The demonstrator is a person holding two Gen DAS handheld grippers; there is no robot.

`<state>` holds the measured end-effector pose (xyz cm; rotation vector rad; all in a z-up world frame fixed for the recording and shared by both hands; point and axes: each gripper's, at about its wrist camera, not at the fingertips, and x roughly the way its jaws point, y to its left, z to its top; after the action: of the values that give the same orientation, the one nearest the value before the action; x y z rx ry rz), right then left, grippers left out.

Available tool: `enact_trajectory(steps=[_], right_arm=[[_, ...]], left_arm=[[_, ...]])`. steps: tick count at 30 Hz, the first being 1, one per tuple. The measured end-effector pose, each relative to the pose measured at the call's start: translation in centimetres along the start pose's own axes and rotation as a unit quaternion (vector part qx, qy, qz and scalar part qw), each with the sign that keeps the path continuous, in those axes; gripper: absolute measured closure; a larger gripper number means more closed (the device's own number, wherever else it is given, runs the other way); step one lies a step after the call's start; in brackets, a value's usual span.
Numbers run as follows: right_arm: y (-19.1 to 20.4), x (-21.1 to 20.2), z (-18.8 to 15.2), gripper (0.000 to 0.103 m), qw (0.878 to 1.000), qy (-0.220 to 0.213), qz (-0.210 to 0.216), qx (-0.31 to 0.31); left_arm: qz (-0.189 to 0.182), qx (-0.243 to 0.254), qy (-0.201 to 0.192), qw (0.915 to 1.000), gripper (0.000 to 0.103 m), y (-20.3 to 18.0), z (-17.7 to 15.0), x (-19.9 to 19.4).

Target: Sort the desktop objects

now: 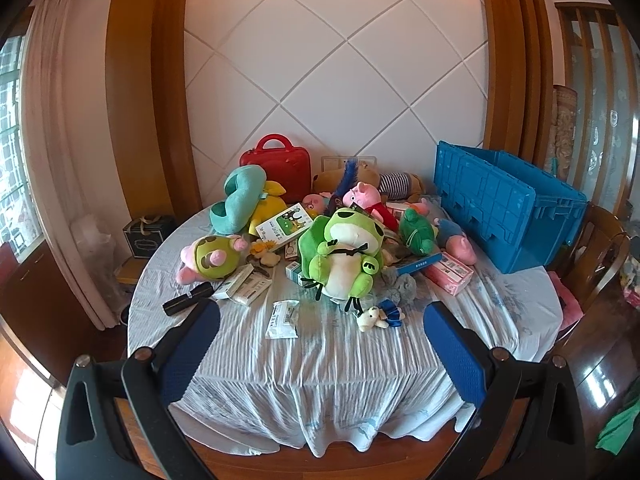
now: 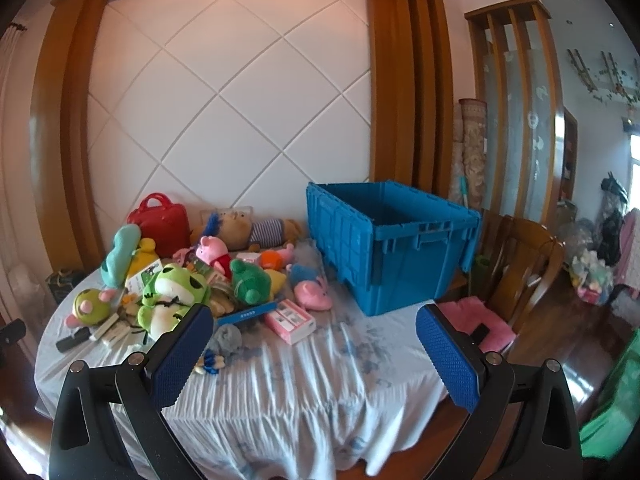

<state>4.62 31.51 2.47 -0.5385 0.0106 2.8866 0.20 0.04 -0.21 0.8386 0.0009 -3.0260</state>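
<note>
A pile of plush toys and small boxes covers the round table (image 1: 320, 360). A big green frog plush (image 1: 344, 256) sits at the front of the pile; it also shows in the right wrist view (image 2: 172, 296). A blue plastic crate (image 1: 504, 204) stands open at the table's right (image 2: 392, 244). A pink box (image 2: 290, 322) and a small white bear (image 1: 374, 318) lie near the front. My left gripper (image 1: 320, 320) is open and empty, short of the table's front edge. My right gripper (image 2: 314, 330) is open and empty, facing the crate.
A red case (image 1: 280, 166) leans on the wall behind the pile. A black tube (image 1: 188, 298) and white packets (image 1: 282, 320) lie at the front left. A wooden chair (image 2: 520, 264) with a pink cushion (image 2: 476, 320) stands right of the table. The tablecloth hangs over the edge.
</note>
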Motion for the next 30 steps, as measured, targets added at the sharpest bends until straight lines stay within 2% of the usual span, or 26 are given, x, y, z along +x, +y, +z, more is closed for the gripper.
enact_trajectory(steps=[9,14,20,30], right_arm=[[0.6,-0.1,0.1,0.0,1.0,0.003,-0.003,0.0],[-1.0,0.0,0.9,0.0,1.0,0.004,0.001,0.005],[-1.0,0.4,1.0,0.0,1.0,0.009,0.001,0.004],[-1.8,2.1,1.0,0.0,1.0,0.018,0.009,0.0]], left_arm=[[-0.002,-0.002,0.0,1.0,0.0,-0.4,-0.1,-0.1],[-0.004,-0.004,-0.001,1.0,0.0,0.5,-0.6,-0.2],[-0.002,-0.006,0.004,1.0,0.0,0.7,-0.6,0.0],[0.01,-0.008,0.015,0.9998,0.0,-0.3,-0.4,0.9]])
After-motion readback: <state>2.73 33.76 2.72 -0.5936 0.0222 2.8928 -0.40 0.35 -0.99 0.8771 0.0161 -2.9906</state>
